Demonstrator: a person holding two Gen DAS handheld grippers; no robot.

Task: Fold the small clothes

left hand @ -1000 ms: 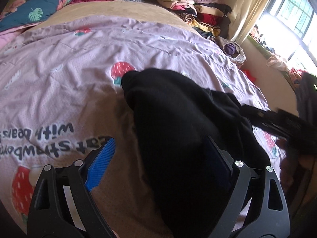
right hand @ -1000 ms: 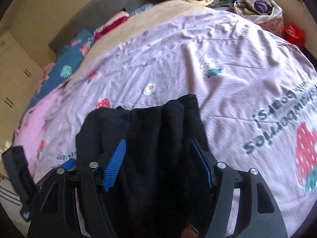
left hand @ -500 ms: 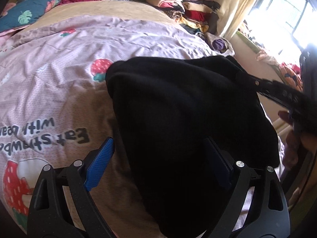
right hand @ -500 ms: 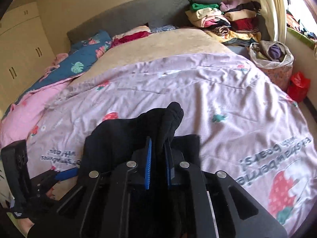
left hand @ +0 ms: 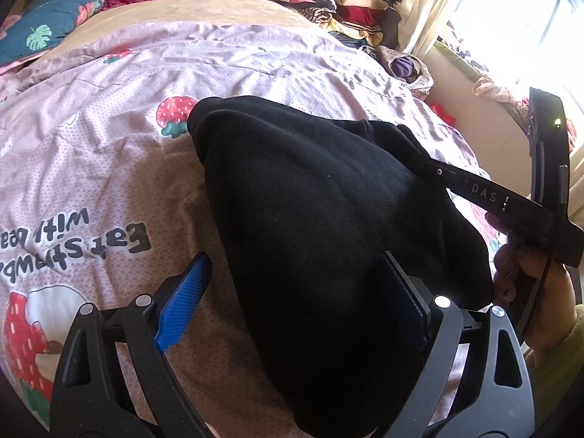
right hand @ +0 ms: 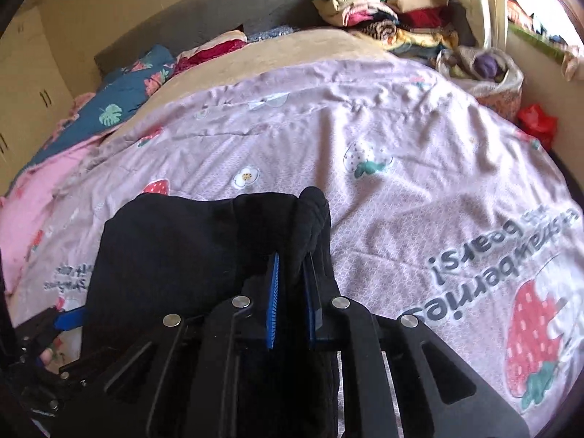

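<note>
Right wrist view: black garment (right hand: 175, 252) lies on the lilac bedspread (right hand: 419, 168), one bunched edge clenched between the right gripper (right hand: 292, 292) pads. Its long body runs leftward, where the left gripper (left hand: 292, 292), jaws released, straddles the cloth untouched.

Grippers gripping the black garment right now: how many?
1. The right gripper is shut on the black garment; the left gripper stands open, astride its near edge.

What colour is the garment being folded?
Plain black garment, no print visible; it shows best in the left wrist view.
</note>
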